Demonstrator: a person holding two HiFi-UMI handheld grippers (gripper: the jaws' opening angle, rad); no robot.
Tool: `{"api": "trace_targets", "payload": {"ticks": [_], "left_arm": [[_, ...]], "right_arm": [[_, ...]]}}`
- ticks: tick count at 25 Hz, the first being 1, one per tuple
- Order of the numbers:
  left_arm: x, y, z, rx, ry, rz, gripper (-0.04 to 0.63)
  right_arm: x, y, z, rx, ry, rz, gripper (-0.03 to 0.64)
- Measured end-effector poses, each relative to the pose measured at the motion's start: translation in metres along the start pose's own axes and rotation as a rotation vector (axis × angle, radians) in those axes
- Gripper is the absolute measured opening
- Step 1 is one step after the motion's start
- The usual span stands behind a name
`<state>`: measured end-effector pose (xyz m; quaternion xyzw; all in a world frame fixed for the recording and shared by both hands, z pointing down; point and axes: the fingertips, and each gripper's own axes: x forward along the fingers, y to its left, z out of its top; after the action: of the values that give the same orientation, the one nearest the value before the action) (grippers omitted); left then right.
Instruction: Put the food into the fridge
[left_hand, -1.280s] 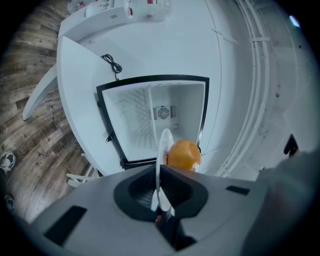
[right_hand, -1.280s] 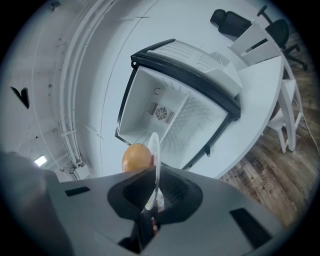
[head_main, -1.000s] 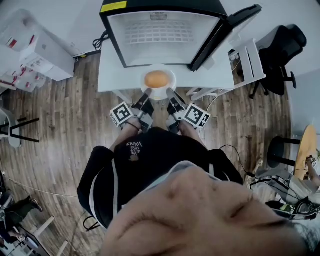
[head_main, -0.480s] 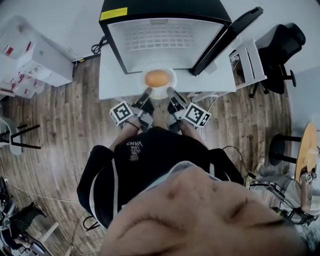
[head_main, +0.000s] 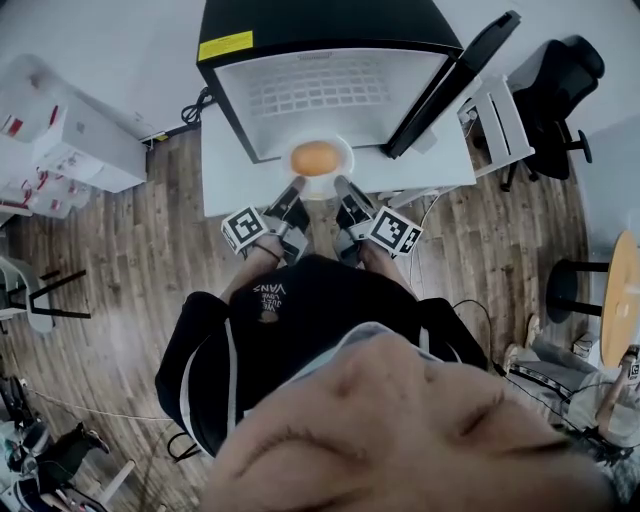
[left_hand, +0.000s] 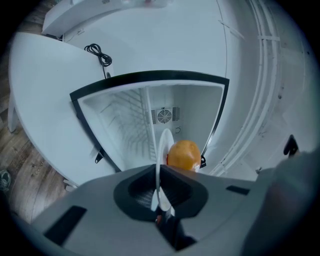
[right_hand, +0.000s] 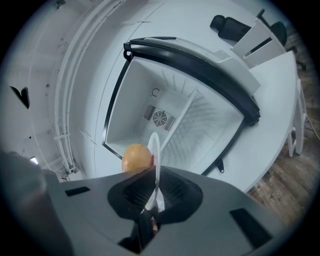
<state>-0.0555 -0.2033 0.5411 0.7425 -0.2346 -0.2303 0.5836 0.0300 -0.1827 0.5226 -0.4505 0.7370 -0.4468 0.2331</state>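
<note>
Fridge (head_main: 330, 85) stood open at 12 o'clock, door swung to 2 | plate (head_main: 319, 186) had crept closer, far rim now at the threshold, nearly in! | round orange food (head_main: 314, 158) rode on it | left gripper (head_main: 295, 188) and right gripper (head_main: 341, 186) were clamped tight on its near rim, at 7 and 5 o'clock.

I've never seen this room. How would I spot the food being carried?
Find the black fridge standing open on the white table. Just before its opening, the left gripper and right gripper each clamp the rim of a white plate. On it sits the food: one round orange lump, alone on the plate and bright against the white around it.
</note>
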Motion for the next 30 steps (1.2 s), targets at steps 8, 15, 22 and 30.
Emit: {"api": "trace_targets", "payload": {"ticks": [8, 15, 22, 30], "left_arm": [[0.005, 0.0, 0.005, -0.016, 0.032, -0.029, 0.029], [0.013, 0.006, 0.006, -0.027, 0.029, -0.011, 0.029], [0.034, 0.004, 0.014, -0.024, 0.002, -0.01, 0.029], [0.058, 0.005, 0.026, -0.023, -0.009, -0.002, 0.029]], "right_arm": [[0.005, -0.002, -0.001, 0.007, -0.028, -0.024, 0.023], [0.008, -0.008, 0.006, 0.013, -0.017, -0.031, 0.023], [0.021, -0.015, 0.026, 0.007, 0.006, -0.018, 0.023], [0.036, -0.021, 0.049, 0.001, 0.008, -0.007, 0.023]]}}
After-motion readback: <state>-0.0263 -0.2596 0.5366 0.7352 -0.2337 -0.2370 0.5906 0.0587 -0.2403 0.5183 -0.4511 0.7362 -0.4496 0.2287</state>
